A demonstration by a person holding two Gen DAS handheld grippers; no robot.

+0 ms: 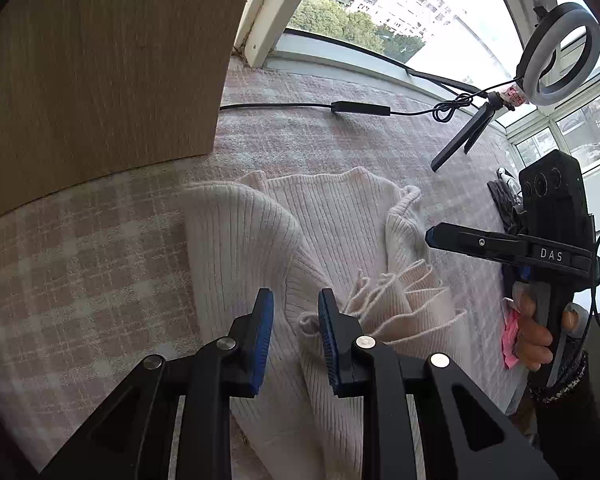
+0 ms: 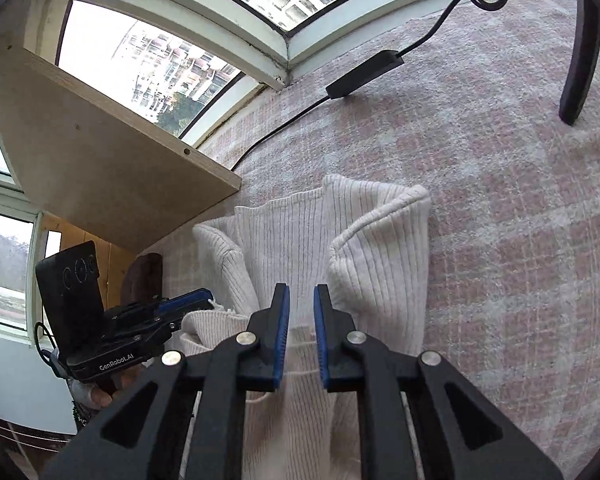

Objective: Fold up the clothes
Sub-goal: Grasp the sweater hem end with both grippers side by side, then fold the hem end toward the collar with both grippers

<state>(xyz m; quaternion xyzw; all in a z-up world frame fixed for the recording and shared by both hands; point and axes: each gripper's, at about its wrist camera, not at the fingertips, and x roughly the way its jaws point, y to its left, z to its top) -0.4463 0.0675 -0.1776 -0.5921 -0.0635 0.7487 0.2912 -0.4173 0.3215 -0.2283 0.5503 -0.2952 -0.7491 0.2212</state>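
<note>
The cream sweater (image 1: 320, 216) lay under both grippers. The left gripper (image 1: 296, 304) and right gripper (image 2: 302, 300) had narrow gaps, holding nothing.

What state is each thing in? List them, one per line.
sweater: partly folded, both sides turned in, lying on the blanket
left gripper: open, nothing pinched
right gripper: open, nothing pinched
ring light: standing on its tripod, unlit as far as shows
blanket: spread flat
</note>
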